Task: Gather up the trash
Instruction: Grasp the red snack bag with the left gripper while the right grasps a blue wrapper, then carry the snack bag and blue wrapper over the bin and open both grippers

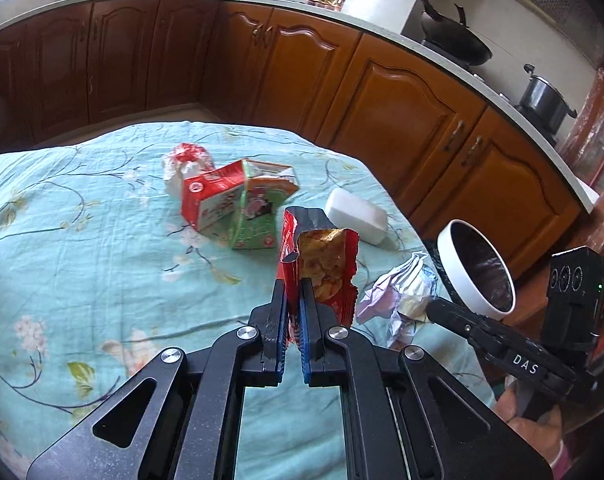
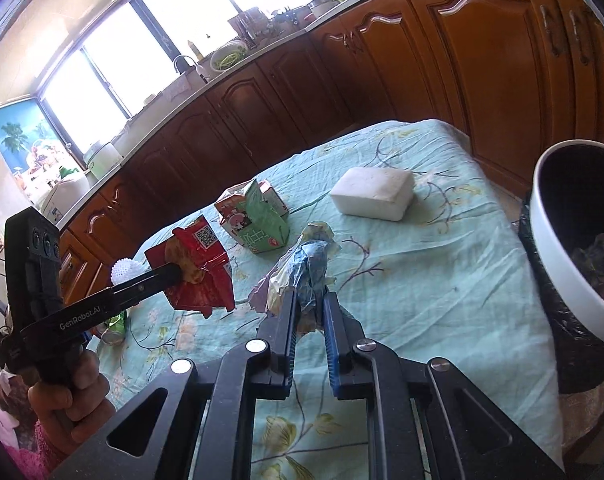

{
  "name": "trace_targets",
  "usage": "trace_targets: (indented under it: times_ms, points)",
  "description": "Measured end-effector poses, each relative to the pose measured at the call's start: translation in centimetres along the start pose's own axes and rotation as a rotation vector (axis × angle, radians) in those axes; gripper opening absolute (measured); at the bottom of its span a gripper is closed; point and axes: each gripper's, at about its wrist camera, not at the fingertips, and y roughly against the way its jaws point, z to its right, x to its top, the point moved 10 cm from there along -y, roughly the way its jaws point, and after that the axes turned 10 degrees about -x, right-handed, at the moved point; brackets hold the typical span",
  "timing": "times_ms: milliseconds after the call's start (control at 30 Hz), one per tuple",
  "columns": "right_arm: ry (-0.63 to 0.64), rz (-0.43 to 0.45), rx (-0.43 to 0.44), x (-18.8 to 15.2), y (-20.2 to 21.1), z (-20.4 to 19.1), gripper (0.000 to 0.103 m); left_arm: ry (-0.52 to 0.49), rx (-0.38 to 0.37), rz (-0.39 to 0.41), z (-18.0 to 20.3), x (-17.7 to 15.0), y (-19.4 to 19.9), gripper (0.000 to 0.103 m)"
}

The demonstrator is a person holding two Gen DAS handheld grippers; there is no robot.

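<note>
Left gripper [image 1: 296, 286] angled downward over the floral cloth [image 1: 102, 248], jaws pinched tight on a crinkly red foil snack bag [image 1: 321, 264], lifted clear. Right gripper [image 2: 307, 300] tilted likewise, clamped on a crumpled paper-and-plastic wad [image 2: 305, 268]. White-rimmed bin [image 2: 561, 264] with black liner just beside, at the table's edge. Torn cartons [image 1: 238, 208] and smooth white block [image 1: 355, 216] lying beyond.

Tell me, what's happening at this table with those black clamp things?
A person is clearing trash. The left gripper is shut on a red snack wrapper; the right gripper is shut on a crumpled wad. The bin stands at the table's edge. Cartons and a white block remain on the tablecloth.
</note>
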Motion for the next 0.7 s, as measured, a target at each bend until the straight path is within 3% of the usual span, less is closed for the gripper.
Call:
trace_targets:
  times_ms: [700]
  points:
    - [-0.181,0.15,-0.211,1.4,9.1,14.6,0.013,-0.19,-0.17,-0.094,13.9,-0.5,-6.4,0.004]
